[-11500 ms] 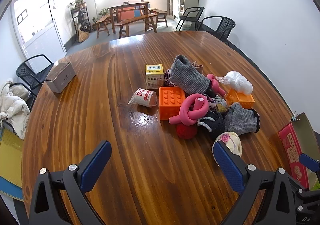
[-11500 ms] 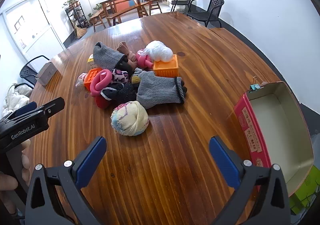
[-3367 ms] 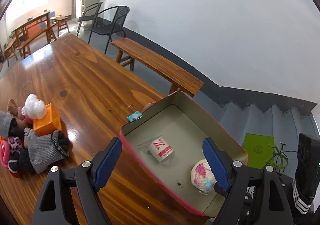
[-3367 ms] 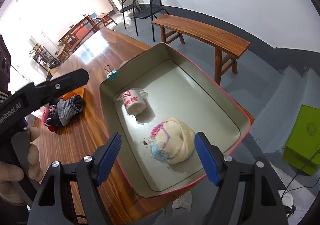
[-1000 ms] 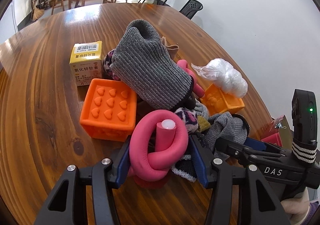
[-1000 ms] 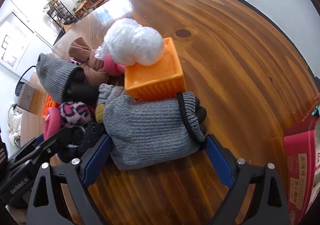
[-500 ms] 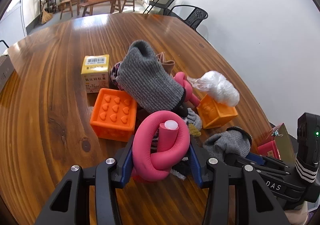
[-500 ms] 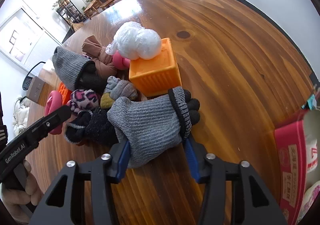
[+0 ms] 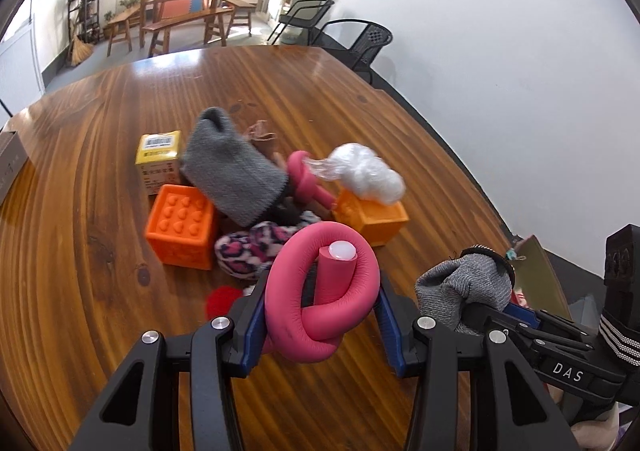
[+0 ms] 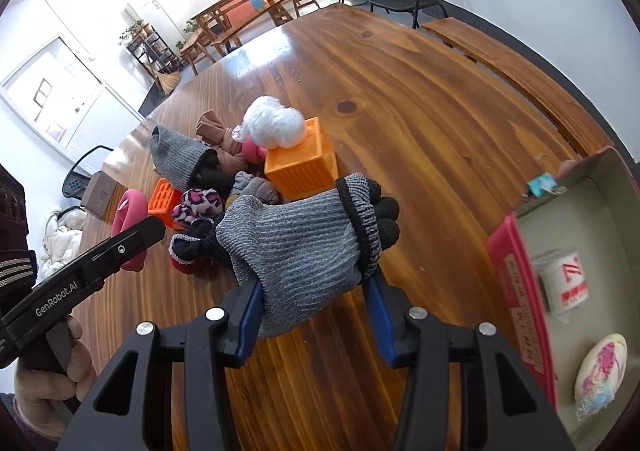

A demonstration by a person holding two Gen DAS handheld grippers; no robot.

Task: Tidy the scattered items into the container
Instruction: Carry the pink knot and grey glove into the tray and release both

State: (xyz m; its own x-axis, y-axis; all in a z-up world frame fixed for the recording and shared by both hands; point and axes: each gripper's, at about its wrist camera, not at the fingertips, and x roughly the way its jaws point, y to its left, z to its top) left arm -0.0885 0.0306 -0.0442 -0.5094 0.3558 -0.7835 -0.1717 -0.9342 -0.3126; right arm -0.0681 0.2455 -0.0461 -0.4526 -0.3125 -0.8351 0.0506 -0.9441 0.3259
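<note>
Pink foam, knotted into a loop with a white cap on one end, fills the left wrist view: this knotted pink foam tube (image 9: 324,287) sits pinched between the blue pads of the left gripper (image 9: 322,325), whose jaws are drawn in tight against its sides, and it is clear of the wooden table (image 9: 100,179). Beyond it the pile remains: an orange studded block (image 9: 182,225), a yellow carton (image 9: 158,163), a grey knit sock (image 9: 236,175), a leopard-print sock (image 9: 256,247), an orange crate (image 9: 370,217) with a white plastic bag (image 9: 368,175) on top, and a red item (image 9: 222,299) near the gripper. At right, the right gripper (image 9: 508,315) carries a grey bundle.

In the right wrist view, the right gripper (image 10: 316,307) is closed on a grey knit glove (image 10: 304,247) with a black cuff and black fingertips, which bulges up between the blue pads, above the tabletop. The red container (image 10: 516,275) stands at the right, at the table edge, and holds a white packet (image 10: 568,283) and a floral rolled sock (image 10: 600,375). At left a hand (image 10: 52,379) holds the left gripper's handle.
</note>
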